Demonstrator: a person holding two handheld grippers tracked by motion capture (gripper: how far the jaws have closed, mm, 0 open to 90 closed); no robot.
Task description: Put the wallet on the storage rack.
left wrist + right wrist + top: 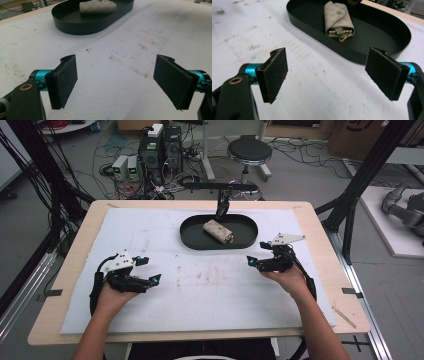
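Key pouch: lying inside the black oval tray at the table's far middle, clasps toward the right gripper.
Left gripper: jaws wide, empty, resting low on the foam mat.
Right gripper: jaws wide, empty, nearer the tray, likely positioned to reach first.

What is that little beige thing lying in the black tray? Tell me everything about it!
It looks like a small key pouch, beige with a fine repeating pattern, maybe fabric or leather. It is folded shut with a round snap on its flap. Small gold-coloured clips poke out of one open end. It lies flat and slanted on the floor of the black oval tray, roughly in the middle. Nothing but the tray touches it; both grippers are away from it, open.
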